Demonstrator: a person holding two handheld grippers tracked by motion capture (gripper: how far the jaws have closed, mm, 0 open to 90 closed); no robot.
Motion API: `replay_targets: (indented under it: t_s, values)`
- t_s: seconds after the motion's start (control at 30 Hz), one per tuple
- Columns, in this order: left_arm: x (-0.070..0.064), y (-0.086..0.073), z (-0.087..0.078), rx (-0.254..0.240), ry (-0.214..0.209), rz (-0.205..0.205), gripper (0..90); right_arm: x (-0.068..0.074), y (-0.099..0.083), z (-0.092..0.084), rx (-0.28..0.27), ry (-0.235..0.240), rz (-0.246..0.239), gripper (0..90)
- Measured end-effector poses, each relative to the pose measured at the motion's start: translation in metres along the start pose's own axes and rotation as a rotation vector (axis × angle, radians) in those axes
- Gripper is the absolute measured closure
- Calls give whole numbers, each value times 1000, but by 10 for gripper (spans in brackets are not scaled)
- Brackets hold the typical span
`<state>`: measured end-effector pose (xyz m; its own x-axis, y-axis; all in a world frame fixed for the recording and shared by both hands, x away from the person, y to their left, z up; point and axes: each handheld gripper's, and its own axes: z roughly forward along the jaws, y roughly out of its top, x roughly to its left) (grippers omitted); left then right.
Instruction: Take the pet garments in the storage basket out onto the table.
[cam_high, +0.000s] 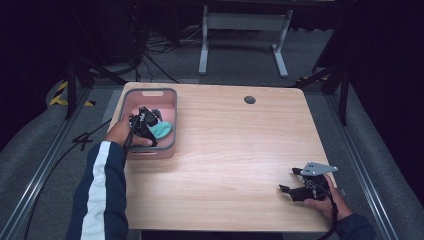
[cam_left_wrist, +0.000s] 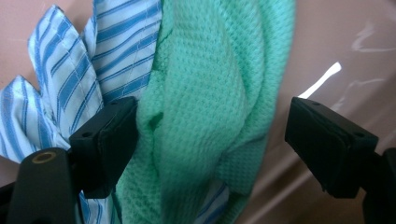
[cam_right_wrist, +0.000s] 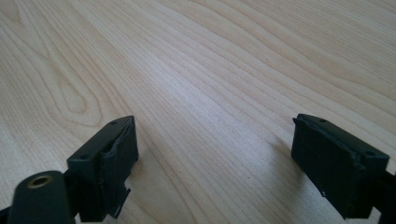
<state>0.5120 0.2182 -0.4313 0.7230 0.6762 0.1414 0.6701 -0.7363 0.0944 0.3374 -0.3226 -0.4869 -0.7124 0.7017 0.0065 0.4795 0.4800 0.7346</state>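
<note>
Left claw (cam_left_wrist: 210, 140) gaped inside one pink bin (cam_high: 131, 101), straddling one green cloth (cam_left_wrist: 210, 93), one striped cloth (cam_left_wrist: 70, 74) beside it; right claw (cam_right_wrist: 215, 158) spread over bare desk (cam_right_wrist: 210, 70).

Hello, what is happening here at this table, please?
A person works with a gripper in each hand. The left gripper is down inside the pink bin, its jaws open on either side of a green cloth that lies next to a blue striped cloth. Nothing is gripped yet. The right gripper rests open over the bare wooden table.
</note>
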Motion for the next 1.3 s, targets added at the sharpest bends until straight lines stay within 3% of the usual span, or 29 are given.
replay_targets:
  t_s: [0.07, 0.3, 0.37, 0.43, 0.47, 0.57, 0.7, 0.8, 0.87, 0.9, 1.03, 1.27, 1.3]
  values:
    - [-1, 3, 4, 23, 13, 10, 166, 0, 0, 0, 0, 0, -1, 152]
    - [0, 9, 4, 66, -3, 3, 176, 0, 0, 0, 0, 0, 0, 152]
    - [1, 11, 1, 75, 31, 8, 264, 0, 0, 0, 0, 0, 0, 152]
    - [-1, 11, 0, 98, 88, 37, 456, 0, 0, 0, 0, -1, -1, 152]
    - [-2, 11, 0, 113, 106, 45, 496, 0, 0, 0, 0, 0, -1, 152]
    - [-5, 13, 1, 135, 148, 84, 556, 0, 0, 0, 0, 0, 0, 152]
    - [-9, 14, 1, 142, 184, 104, 629, 0, 0, 0, 0, 0, 0, 152]
    - [-9, 13, -5, 113, 194, 93, 695, 0, 0, 0, 0, 0, 0, 152]
    - [-7, 9, -16, 64, 184, 77, 707, 0, 0, 0, 0, -1, -1, 152]
    - [-6, 6, -24, 31, 178, 69, 710, 0, 0, 0, 0, 0, 0, 152]
    - [-5, 1, -37, 0, 196, 66, 713, 0, 0, 0, 0, 0, 0, 152]
    - [-9, -15, -68, -119, 207, 47, 717, 0, 0, 0, 0, -1, -1, 151]
    - [-9, -15, -68, -119, 207, 47, 717, 0, 0, 0, 0, 0, 0, 152]
